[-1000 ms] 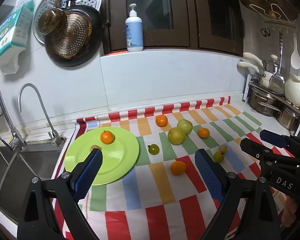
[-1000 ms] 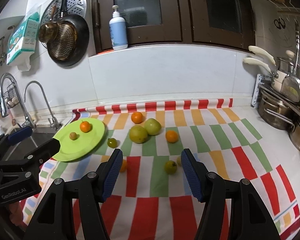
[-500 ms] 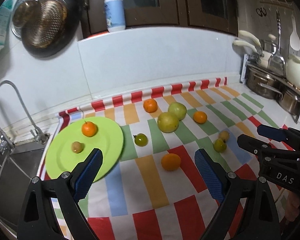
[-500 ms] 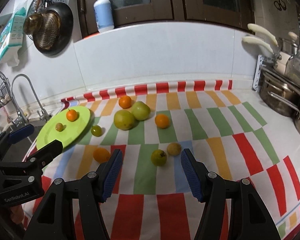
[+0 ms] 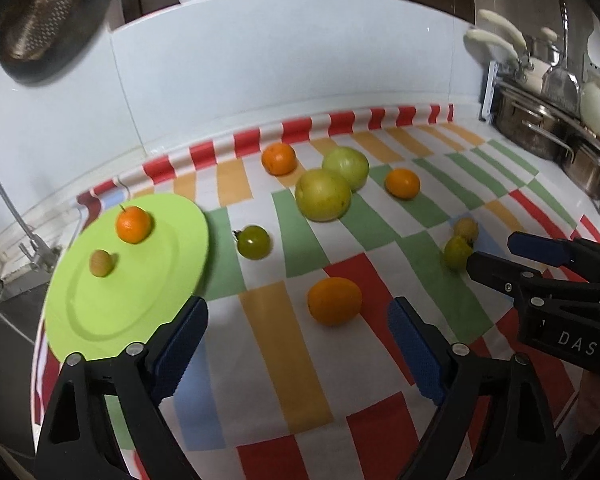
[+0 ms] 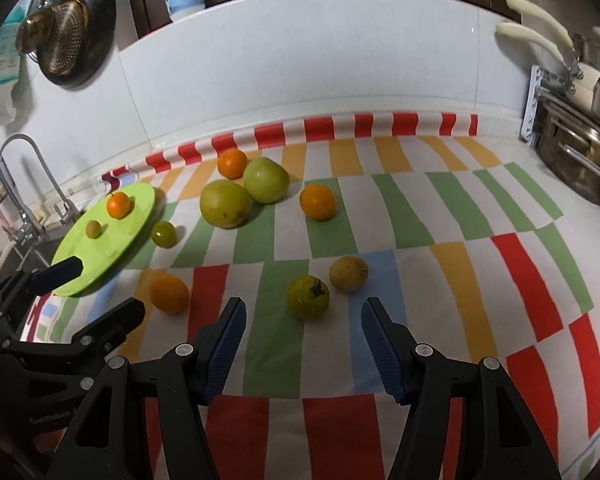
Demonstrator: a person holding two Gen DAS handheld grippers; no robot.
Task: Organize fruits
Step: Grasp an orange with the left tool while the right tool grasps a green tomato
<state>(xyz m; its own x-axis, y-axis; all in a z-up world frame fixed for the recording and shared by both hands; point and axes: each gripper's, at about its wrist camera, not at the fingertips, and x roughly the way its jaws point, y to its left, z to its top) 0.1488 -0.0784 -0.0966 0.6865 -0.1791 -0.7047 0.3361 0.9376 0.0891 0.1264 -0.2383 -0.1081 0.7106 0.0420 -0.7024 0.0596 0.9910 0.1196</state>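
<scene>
A lime-green plate (image 5: 140,300) (image 6: 112,248) lies at the left of the striped cloth with a small orange (image 5: 133,225) and a small brownish fruit (image 5: 101,263) on it. My left gripper (image 5: 298,344) is open and empty, just short of a loose orange (image 5: 334,301) (image 6: 169,293). My right gripper (image 6: 302,344) is open and empty, just short of a green tomato (image 6: 308,297) (image 5: 457,252) with a tan round fruit (image 6: 348,273) beside it. Further back lie a small green tomato (image 5: 253,241), two large green fruits (image 5: 323,195) (image 5: 346,168) and two oranges (image 5: 279,158) (image 5: 402,183).
A sink with a tap (image 6: 28,184) lies left of the plate. Steel pots (image 5: 548,132) and utensils stand at the right end of the counter. A white tiled wall (image 5: 280,64) backs the counter, with a pan (image 6: 68,40) hanging at upper left.
Both grippers have moved forward and down toward the cloth, so the fruits look larger and closer. Both stay open. No fruit has moved.
</scene>
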